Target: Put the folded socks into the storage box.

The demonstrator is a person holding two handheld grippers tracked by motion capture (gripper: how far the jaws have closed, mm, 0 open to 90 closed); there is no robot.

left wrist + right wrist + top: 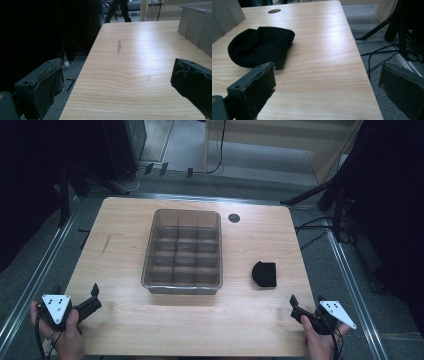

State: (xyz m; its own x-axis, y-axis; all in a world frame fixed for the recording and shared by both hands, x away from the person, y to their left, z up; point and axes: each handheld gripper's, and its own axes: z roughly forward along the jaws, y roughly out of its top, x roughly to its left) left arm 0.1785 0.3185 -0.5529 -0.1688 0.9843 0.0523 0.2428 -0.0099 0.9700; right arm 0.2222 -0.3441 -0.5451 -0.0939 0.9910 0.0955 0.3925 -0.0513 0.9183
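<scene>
Left hand-held gripper [93,297] sits at the 7 o'clock corner of the bench [125,320], jaws wide apart with nothing between them; in the left gripper view its jaws [117,82] frame bare wood, one jaw hanging past the bench edge. Right hand-held gripper [306,304] is at the 5 o'clock corner, jaws wide too, nothing held; the right gripper view [327,85] has one jaw over the wood and the other out past the bench edge above the floor. Black folded cloth [264,274], knit-looking, lies flat at about 4 o'clock from bench centre, just beyond the right hand-held gripper at its 11 o'clock, not touching it; same cloth in the right gripper view [259,47]. Clear plastic bin [183,251] with grid dividers sits mid-bench, to the 9 o'clock side of the cloth, apart from it. Its grey wall shows in the left gripper view [197,27]. Small round hole [234,218] in the bench at 1 o'clock of the bin. Cables [374,57] trail on the floor off the right bench edge.
</scene>
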